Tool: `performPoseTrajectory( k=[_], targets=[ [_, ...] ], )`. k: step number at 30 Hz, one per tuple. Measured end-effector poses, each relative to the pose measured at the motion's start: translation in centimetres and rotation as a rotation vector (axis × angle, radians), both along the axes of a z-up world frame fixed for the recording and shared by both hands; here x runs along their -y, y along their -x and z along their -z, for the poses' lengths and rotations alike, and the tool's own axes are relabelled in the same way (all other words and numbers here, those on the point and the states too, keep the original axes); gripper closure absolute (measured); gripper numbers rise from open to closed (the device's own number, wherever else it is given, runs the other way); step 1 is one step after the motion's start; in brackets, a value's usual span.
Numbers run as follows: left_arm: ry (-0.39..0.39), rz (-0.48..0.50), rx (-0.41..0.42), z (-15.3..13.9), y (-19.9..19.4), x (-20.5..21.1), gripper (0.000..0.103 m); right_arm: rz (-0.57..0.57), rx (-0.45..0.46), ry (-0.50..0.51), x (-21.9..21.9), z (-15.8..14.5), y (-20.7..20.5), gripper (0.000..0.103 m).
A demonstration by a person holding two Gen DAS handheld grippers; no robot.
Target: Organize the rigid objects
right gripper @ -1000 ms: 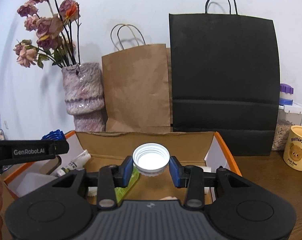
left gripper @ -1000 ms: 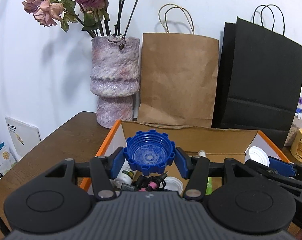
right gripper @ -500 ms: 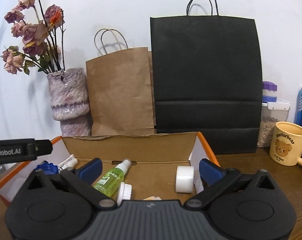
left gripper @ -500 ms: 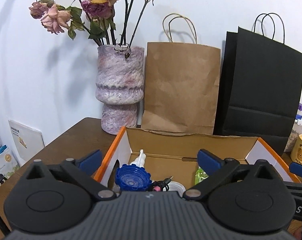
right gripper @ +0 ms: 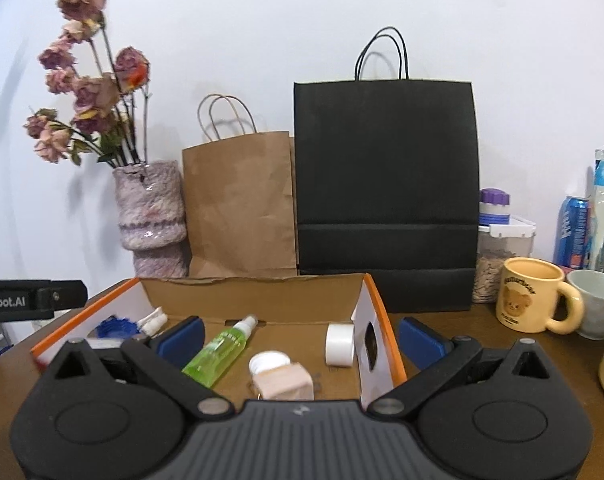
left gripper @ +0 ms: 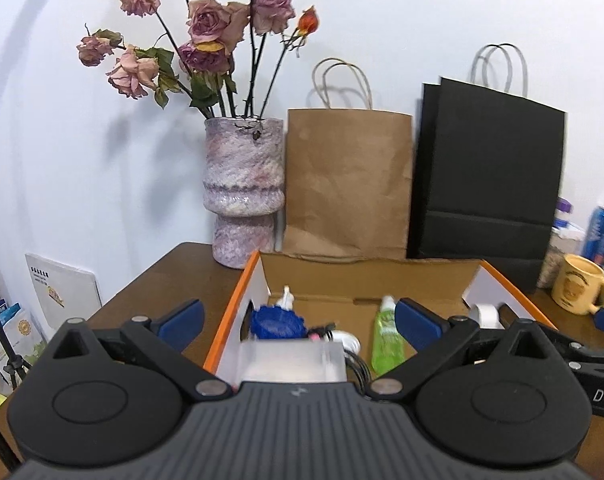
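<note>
An open cardboard box (left gripper: 231, 312) with orange edges stands on the brown table. In the left wrist view a blue ribbed cap (left gripper: 277, 322) lies at the box's left end, beside a green spray bottle (left gripper: 388, 340). My left gripper (left gripper: 299, 312) is open, held back from the box with nothing between its fingers. In the right wrist view the same box (right gripper: 386, 328) holds a white cap (right gripper: 340, 344) on its edge near the right wall, the green bottle (right gripper: 217, 350) and the blue cap (right gripper: 115, 326). My right gripper (right gripper: 302, 328) is open and holds nothing.
Behind the box stand a vase (left gripper: 243, 192) of dried roses, a brown paper bag (right gripper: 239, 204) and a black paper bag (right gripper: 386, 184). A yellow bear mug (right gripper: 530, 300), a grey cup (right gripper: 598, 304), cans and a jar crowd the right side.
Both grippers opened and let go: the blue cap and the white cap now lie in the box. Both grippers have drawn back from the box.
</note>
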State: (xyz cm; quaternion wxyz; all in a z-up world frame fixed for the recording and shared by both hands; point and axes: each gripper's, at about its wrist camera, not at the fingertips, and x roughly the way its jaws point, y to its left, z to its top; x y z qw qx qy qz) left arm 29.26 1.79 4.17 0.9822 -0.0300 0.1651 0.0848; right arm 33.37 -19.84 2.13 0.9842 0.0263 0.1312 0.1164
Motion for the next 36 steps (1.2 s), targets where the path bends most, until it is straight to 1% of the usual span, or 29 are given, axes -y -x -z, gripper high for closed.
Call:
performPoseTrajectory(
  k=[7, 12, 16, 22, 29, 36],
  targets=[
    [-0.011, 0.043, -0.011, 0.0, 5.9, 0.7, 0.0, -0.007, -0.001, -0.008, 1.6, -0.4, 6.0, 0.0],
    [-0.012, 0.077, -0.021, 0.2, 10.7, 0.8, 0.0, -0.03, -0.01, 0.005, 2.4, -0.7, 10.8, 0.0],
    [-0.002, 0.101, -0.044, 0.6, 14.3, 0.6, 0.0, -0.028, -0.022, 0.02, 2.8, -0.6, 14.6, 0.0],
    [0.0, 0.105, -0.063, 1.4, 18.3, 0.5, 0.0, -0.037, -0.029, 0.033, 3.3, 0.0, 19.2, 0.0],
    [-0.001, 0.112, -0.079, 2.0, 20.4, 0.7, 0.0, -0.036, -0.048, 0.028, 3.7, 0.6, 21.9, 0.0],
    [0.0, 0.113, -0.08, 2.1, 21.1, 0.8, 0.0, -0.032, -0.046, 0.026, 3.9, 0.4, 22.5, 0.0]
  ],
)
